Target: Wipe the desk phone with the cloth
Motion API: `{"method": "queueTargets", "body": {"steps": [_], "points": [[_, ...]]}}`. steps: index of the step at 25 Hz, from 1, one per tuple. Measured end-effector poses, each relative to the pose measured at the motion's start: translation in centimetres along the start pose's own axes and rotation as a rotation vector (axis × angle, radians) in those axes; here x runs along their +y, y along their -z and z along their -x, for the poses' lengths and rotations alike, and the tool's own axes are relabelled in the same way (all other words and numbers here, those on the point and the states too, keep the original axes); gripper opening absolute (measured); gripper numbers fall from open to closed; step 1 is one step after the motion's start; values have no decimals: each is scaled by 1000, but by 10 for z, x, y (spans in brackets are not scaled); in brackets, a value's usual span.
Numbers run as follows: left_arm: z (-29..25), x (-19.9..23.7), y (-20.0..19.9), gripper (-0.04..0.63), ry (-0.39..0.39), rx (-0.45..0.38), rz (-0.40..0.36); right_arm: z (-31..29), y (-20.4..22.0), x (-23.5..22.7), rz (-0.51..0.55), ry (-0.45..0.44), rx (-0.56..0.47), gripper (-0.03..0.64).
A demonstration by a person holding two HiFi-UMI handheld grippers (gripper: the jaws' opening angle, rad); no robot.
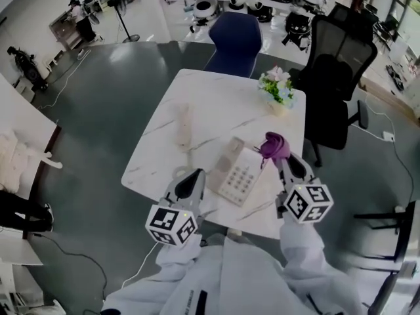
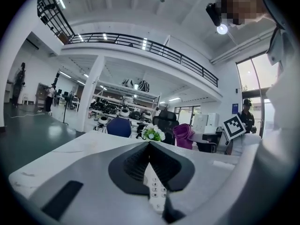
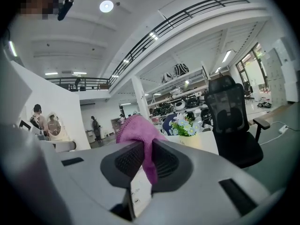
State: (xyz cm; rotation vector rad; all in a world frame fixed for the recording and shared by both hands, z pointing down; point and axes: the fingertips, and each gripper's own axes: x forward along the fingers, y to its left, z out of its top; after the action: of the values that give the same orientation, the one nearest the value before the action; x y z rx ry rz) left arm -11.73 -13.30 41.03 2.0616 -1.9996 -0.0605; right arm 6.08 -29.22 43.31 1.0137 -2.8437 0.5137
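Your desk phone (image 1: 237,176) lies flat on the marbled white surface (image 1: 197,104), cream-coloured, keypad up, with its handset (image 1: 225,163) seated in the cradle. Your purple cloth (image 1: 274,146) is bunched and pinched in your right gripper (image 1: 280,159), above the phone's far right corner.

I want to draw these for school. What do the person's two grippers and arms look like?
Both the left gripper and right gripper are light grey wedges with dark ribbed pads. Each carries a white cube printed with black square markers. The sleeves are white.
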Motion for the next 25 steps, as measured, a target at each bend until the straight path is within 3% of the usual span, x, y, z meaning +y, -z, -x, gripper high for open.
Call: {"method": "queueTargets", "body": {"steps": [11, 17, 25], "points": [[-44, 3, 11, -2, 134, 113, 5, -28, 1, -6, 87, 104, 35, 32], [-70, 6, 26, -2, 225, 183, 11, -46, 21, -17, 111, 181, 84, 32], [-89, 15, 42, -2, 278, 238, 29, -66, 48, -20, 149, 221, 160, 34]]}}
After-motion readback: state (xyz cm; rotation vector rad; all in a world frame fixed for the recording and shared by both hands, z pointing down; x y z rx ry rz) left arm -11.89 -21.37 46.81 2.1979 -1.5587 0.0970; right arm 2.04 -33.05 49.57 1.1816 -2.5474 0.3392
